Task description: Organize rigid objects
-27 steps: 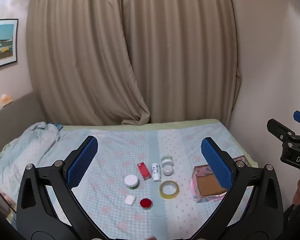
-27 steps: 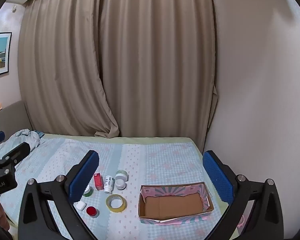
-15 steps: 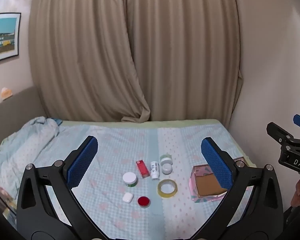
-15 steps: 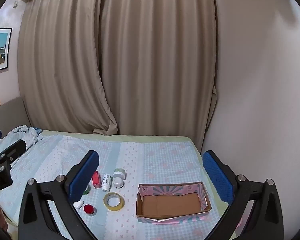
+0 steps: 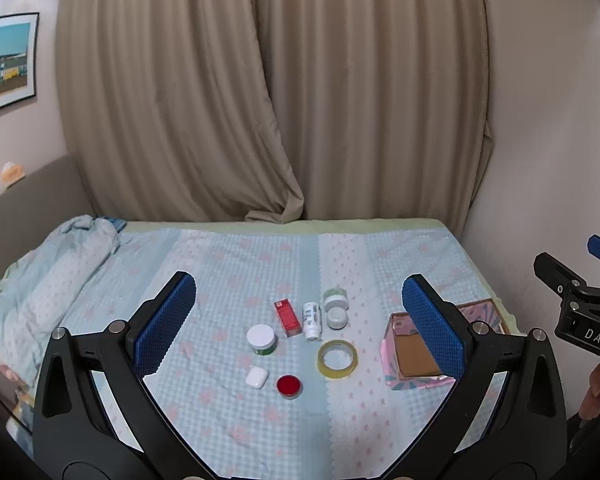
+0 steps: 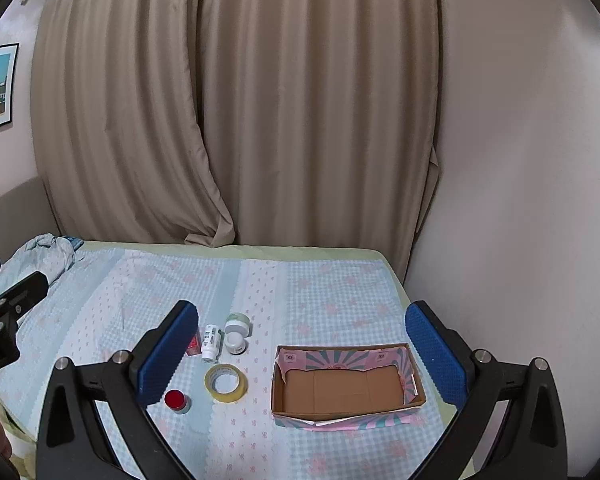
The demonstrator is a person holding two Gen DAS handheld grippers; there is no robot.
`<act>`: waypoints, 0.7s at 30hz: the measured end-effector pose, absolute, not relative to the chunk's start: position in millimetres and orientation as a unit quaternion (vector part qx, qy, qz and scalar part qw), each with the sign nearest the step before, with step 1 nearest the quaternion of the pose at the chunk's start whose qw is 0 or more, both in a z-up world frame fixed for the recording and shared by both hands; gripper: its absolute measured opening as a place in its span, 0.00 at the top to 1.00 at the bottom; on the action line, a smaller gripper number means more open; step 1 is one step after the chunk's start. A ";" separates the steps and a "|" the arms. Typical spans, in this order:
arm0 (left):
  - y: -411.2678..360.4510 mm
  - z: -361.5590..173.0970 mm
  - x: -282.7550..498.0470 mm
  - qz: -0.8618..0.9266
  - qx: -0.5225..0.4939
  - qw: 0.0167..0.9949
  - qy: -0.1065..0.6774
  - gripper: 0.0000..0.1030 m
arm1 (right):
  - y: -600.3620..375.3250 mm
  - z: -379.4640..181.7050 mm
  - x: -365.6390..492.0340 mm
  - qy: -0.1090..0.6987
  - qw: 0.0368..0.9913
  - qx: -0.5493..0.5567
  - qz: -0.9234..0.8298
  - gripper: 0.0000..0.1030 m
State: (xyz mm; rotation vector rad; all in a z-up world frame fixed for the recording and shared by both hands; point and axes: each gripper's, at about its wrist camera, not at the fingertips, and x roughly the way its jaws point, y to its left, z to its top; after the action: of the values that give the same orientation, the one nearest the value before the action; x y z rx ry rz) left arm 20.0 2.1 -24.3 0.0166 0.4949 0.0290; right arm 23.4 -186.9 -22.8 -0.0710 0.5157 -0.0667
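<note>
Both grippers released, jaws wide, empty: left gripper [image 5: 299, 322], right gripper [image 6: 302, 350]. Small items cluster ahead of left gripper: red-lid jar [image 5: 289, 385], tape roll [image 5: 337, 359], white bottle [image 5: 312, 320] lying long axis away from viewer. Cardboard box [image 6: 346, 414], empty, ahead of right gripper, right of cluster. Surface: soft checked bedspread [image 6: 332, 292]. Beyond: beige curtain [image 6: 260, 120].

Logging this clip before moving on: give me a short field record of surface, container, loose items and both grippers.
surface: bed with blue checked cover
container: cardboard box, open, nothing inside
loose items: tape roll, red box, white bottle lying down, white-lidded jar, red-lidded jar, earbud case
left gripper: open, holding nothing
right gripper: open, holding nothing
</note>
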 end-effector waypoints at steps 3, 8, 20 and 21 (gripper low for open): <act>3.5 -26.0 21.6 0.017 0.005 0.968 0.250 0.00 | -187.4 -23.7 25.6 0.259 0.965 -0.034 -0.029 0.00; 5.5 -26.1 26.6 0.019 0.001 0.966 0.257 0.00 | -187.4 -28.8 26.8 0.266 0.963 -0.031 -0.024 0.00; 10.1 -33.0 31.2 0.019 -0.005 0.961 0.274 0.00 | -187.4 -39.5 32.8 0.279 0.960 -0.026 -0.020 0.00; 10.8 -33.5 31.1 0.020 -0.005 0.961 0.275 0.00 | -188.2 -40.9 33.8 0.280 0.960 -0.025 -0.019 0.00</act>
State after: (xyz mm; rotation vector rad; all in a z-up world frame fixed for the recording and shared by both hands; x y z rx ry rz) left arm 31.1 10.8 -33.5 -0.0098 0.5580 0.0399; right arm 33.8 -188.2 -40.9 -0.0497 0.5668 -0.0394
